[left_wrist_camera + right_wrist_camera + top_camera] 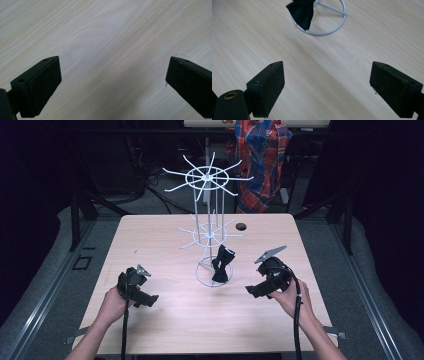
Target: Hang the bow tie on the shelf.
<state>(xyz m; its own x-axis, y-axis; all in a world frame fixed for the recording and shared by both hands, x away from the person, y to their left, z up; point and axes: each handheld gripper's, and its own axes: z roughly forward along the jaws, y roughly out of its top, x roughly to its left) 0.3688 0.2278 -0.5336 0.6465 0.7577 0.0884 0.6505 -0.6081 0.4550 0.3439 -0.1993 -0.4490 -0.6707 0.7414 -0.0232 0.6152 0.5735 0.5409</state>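
Black bow tie [222, 263] hangs on the wire rack [209, 232]; both hand-held grippers gape wide, empty, no writing legible.

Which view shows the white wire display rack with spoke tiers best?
The high view: the white wire display rack stands whole, both spoke tiers, post and ring base, with a black bow tie hanging. The right gripper view catches its ring base and the bow.

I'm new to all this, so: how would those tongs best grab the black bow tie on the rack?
Probably at the bow tie's pinched middle knot, coming from the right tongs' side. The cloth hangs from the white wire rack, with the post behind it, so the front-right stays open.
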